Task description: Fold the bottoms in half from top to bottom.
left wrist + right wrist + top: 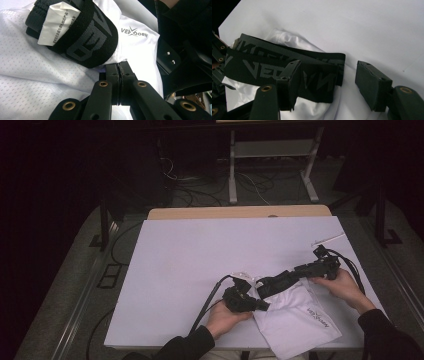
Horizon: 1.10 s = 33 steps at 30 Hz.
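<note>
I find the left claw [119, 75] pressed fully together, its jaws pinching a fold of the white garment [37, 72] just below the black waistband [82, 40]. A white care label [56, 23] sits inside that waistband, and a printed logo [134, 32] shows on the fabric beyond it. My right claw [329, 86] stands wide apart, one jaw lying over the waistband [284, 65], the other over bare surface; it grips nothing.

From the high view, the left claw [260, 305] sits at the garment's left edge, and the right claw [270, 285] reaches across from the person's right hand [342, 287]. The garment [295, 312] lies at the near right of the surface, its lower corner overhanging the front edge.

The surface [200, 265] is covered in white, with a wooden strip [225, 212] exposed at the far end. A thin white stick [327, 240] lies near the right far corner. The room is dark; cables [200, 185] trail on the floor beside a pale table frame [232, 170].
</note>
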Tool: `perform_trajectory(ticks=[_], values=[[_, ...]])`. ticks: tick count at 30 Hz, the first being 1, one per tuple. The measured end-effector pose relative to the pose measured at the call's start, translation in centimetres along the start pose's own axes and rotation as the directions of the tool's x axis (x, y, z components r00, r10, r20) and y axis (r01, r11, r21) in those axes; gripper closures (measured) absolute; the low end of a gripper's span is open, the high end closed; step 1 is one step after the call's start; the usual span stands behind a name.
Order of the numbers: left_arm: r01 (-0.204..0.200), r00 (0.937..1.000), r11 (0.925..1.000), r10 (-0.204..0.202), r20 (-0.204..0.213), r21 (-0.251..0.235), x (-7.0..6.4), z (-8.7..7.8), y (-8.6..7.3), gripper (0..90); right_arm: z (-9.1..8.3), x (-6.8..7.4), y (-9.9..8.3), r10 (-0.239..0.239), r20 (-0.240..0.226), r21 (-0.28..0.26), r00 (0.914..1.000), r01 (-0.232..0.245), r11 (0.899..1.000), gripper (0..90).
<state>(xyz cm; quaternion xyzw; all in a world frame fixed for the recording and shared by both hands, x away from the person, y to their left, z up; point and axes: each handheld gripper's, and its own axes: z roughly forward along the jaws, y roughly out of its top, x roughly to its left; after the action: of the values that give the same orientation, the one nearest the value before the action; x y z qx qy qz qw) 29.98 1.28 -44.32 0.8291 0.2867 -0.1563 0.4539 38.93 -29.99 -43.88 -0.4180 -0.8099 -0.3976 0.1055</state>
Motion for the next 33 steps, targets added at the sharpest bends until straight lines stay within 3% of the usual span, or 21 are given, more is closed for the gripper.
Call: perform_trajectory(ticks=[8,19,33], values=[[-0.005,1.0,1.0,0.005,0.001,0.002,-0.1,0.1,0.0,87.9,0.7,-0.4,0.6,0.01,-0.022,0.021,0.9997,-0.009,1.0,33.5],[-0.016,0.9998,0.9998,0.016,0.011,0.012,-0.3,0.3,-0.1,87.8,1.7,-0.2,0.9,-0.01,-0.05,0.049,0.9987,0.013,0.999,33.6],[-0.017,0.9998,0.9998,0.016,0.013,0.015,-0.3,0.4,-0.1,87.7,1.3,0.4,0.8,-0.068,-0.062,0.014,0.9957,0.069,0.998,50.4]])
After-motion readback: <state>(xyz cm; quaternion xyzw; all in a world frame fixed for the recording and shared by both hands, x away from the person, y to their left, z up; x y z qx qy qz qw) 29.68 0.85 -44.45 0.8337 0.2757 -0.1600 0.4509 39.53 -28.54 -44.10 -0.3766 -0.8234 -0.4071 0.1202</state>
